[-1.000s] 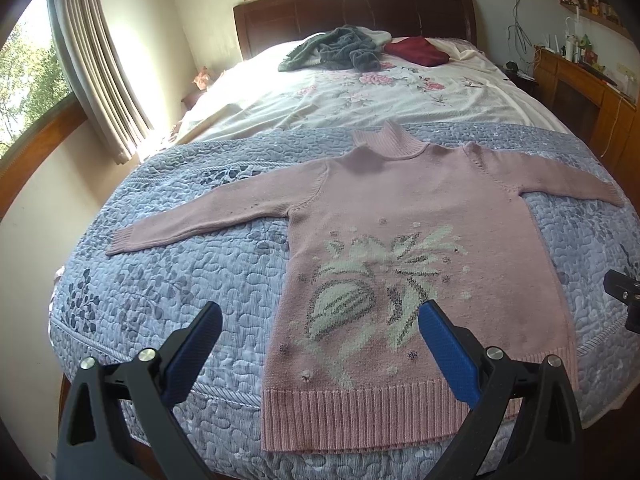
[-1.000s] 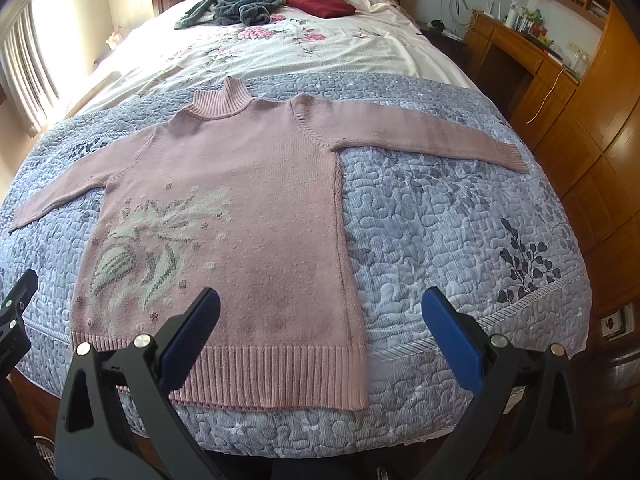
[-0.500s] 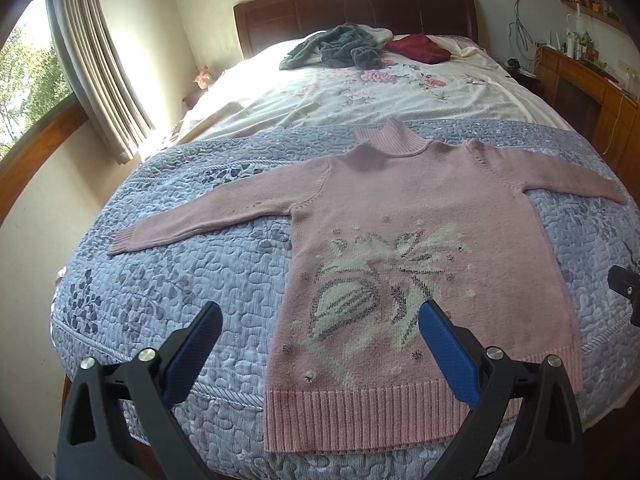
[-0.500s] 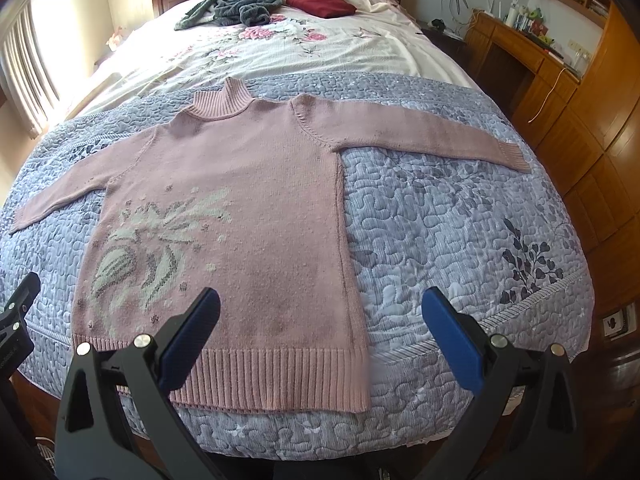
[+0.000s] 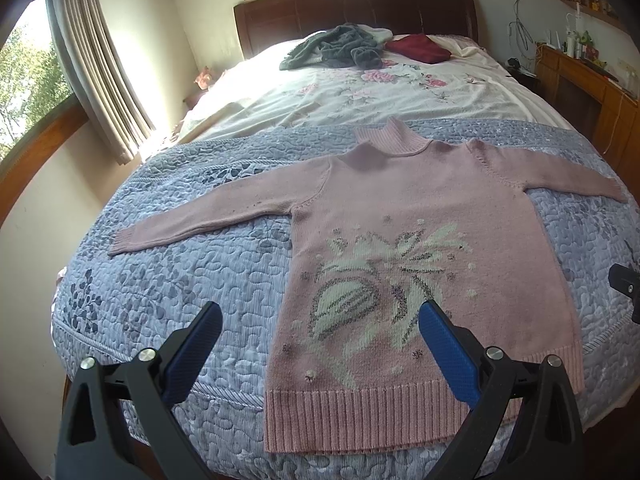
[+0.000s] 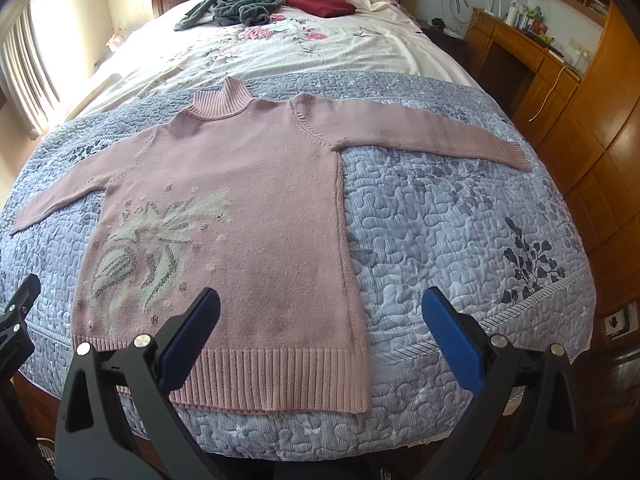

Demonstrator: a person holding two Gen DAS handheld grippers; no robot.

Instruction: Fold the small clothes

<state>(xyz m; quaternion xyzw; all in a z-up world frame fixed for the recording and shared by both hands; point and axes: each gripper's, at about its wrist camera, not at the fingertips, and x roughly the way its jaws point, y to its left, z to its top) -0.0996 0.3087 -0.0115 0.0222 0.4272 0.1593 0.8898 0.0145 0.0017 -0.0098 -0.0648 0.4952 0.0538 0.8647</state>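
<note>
Pink knit turtleneck sweater (image 5: 416,216) (image 6: 240,208) flat on blue-grey quilted bedspread (image 5: 192,280) (image 6: 452,232), centre frame, collar toward far headboard, hem at near bed edge, sleeves spread left and right. Behind quilt: white floral sheet (image 5: 360,92) (image 6: 320,48). On sheet, top centre: crumpled grey fleece garment (image 5: 336,50) (image 6: 236,4), folded dark red cloth (image 5: 420,49) (image 6: 322,2) just right of it. Wooden desk (image 5: 592,92) (image 6: 520,56) right of bed. Curtained window (image 5: 92,64) upper left.
</note>
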